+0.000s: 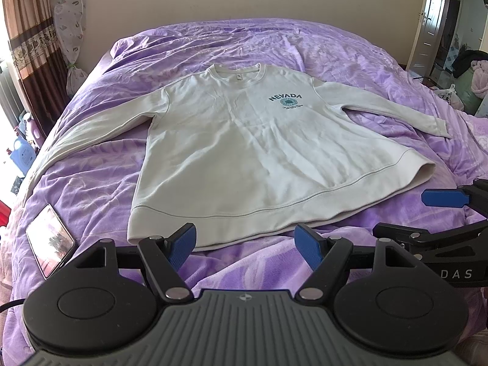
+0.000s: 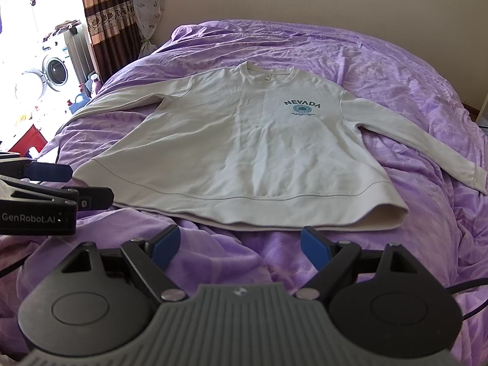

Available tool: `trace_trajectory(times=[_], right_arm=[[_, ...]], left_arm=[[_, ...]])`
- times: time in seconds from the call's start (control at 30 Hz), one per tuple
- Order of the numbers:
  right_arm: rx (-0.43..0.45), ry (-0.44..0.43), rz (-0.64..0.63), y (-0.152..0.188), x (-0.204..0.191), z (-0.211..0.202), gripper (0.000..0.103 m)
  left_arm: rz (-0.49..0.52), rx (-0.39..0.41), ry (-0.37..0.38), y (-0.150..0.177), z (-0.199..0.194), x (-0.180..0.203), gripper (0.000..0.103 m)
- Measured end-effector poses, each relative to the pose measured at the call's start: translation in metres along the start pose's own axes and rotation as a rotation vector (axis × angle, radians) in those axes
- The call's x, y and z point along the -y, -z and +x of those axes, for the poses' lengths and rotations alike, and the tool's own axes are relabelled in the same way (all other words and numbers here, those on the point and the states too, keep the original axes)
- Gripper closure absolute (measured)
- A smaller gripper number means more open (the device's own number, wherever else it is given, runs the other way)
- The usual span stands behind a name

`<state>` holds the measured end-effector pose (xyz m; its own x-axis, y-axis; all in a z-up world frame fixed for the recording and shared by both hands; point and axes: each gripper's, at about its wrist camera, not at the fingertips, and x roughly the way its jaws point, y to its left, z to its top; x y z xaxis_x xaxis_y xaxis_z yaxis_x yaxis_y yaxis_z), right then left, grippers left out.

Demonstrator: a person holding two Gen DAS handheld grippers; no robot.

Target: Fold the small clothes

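The left gripper [image 1: 245,242] hovers low over a purple bedspread [image 1: 91,177], its 2 blue-padded fingers [image 1: 183,244] spread wide and holding nothing. The pads sit just short of the hem of a cream sweatshirt [image 1: 244,152], near it but with no contact visible. The right gripper [image 2: 239,248] is in much the same posture alongside: its fingers [image 2: 315,251] are splayed wide, empty, and poised just before the hem band on the right side of the garment.

Both tools point forward along the bed toward the wall, level and close to the cover. In the left wrist view the right gripper appears at the far right edge, its blue pad [image 1: 439,198] lying beside the sweatshirt's lower right corner; in the right wrist view the left gripper, marked GenRobot.AI, enters from the left edge, beside the lower left corner.

The sweatshirt lies flat and face up in the middle of the bed, neckline toward the wall, hem toward the cameras, both long sleeves stretched outward and down. A teal NEVADA print [image 2: 302,106] marks its chest. It is unfolded.

A phone [image 1: 50,250] rests screen up on the bedspread left of the hem, just beside the left gripper's body. Striped curtains [image 2: 106,21] hang at the left, with a washing machine [image 2: 55,67] in the bright area beyond.
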<state>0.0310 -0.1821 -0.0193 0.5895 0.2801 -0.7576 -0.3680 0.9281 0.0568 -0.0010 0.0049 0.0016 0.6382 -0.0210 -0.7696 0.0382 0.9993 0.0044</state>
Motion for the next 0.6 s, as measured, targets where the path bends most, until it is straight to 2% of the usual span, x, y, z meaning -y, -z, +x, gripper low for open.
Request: trace_trajectory(times=[0.6], right_arm=[[-0.002, -0.002, 0.001, 0.0001, 0.0004, 0.0016, 0.021]], left_arm=[[-0.001, 0.001, -0.001, 0.0004, -0.0002, -0.0004, 0.017]])
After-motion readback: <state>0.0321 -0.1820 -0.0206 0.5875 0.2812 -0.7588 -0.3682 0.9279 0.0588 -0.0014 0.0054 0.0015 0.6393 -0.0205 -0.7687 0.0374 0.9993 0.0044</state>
